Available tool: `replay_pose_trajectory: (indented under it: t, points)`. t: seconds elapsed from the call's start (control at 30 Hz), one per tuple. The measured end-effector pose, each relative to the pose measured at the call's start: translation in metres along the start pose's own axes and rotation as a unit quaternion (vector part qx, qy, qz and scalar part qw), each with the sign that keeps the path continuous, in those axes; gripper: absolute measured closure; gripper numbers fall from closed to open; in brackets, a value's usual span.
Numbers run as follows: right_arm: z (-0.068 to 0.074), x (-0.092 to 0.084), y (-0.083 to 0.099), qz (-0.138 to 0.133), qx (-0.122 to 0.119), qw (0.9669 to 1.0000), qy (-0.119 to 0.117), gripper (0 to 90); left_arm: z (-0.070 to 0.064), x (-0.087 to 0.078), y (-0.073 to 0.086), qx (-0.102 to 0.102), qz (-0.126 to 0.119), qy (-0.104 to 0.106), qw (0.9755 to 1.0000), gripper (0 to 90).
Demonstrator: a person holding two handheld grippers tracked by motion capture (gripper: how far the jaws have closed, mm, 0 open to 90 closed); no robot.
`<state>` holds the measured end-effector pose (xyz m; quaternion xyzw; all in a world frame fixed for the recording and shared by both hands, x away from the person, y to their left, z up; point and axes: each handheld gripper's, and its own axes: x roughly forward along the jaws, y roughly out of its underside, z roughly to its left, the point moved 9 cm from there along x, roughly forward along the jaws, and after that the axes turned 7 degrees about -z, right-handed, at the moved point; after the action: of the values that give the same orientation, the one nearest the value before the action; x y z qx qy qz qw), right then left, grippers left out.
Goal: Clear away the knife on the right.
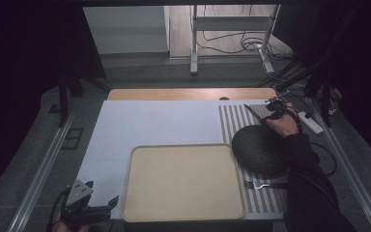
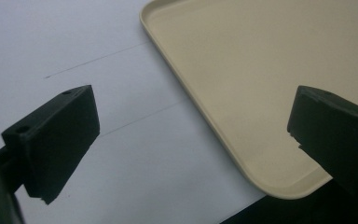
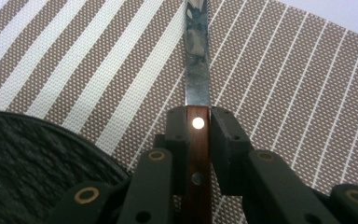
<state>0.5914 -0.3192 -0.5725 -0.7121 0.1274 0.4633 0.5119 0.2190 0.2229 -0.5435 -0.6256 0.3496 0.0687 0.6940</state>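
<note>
The right gripper pinches the knife by its wooden handle, blade over the striped placemat near the desk's far right corner. The left gripper hovers at the near left corner, jaws spread.

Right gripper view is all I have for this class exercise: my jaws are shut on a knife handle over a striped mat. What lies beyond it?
Observer: A beige tray sits on the white table, left of the mat.
Operator: Any other cutlery?
Observer: A fork lies on the mat, near the table's front edge.
Operator: And the other gripper?
Observer: The left gripper hovers open over the tray's near left corner, holding nothing.
</note>
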Motion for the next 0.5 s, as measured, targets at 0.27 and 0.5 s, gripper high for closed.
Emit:
replay_pose_trajectory:
  t: [0.27,0.5]
  points:
    - [-0.011,-0.005,0.002,-0.008,-0.003,0.9999,0.014,78.1,0.000,0.000,0.000,0.000,0.000,0.000,1.0000,2.0]
    - [-0.023,-0.017,0.000,-0.030,0.017,0.9991,0.026,78.1,0.000,0.000,0.000,0.001,0.000,-0.001,1.0000,2.1]
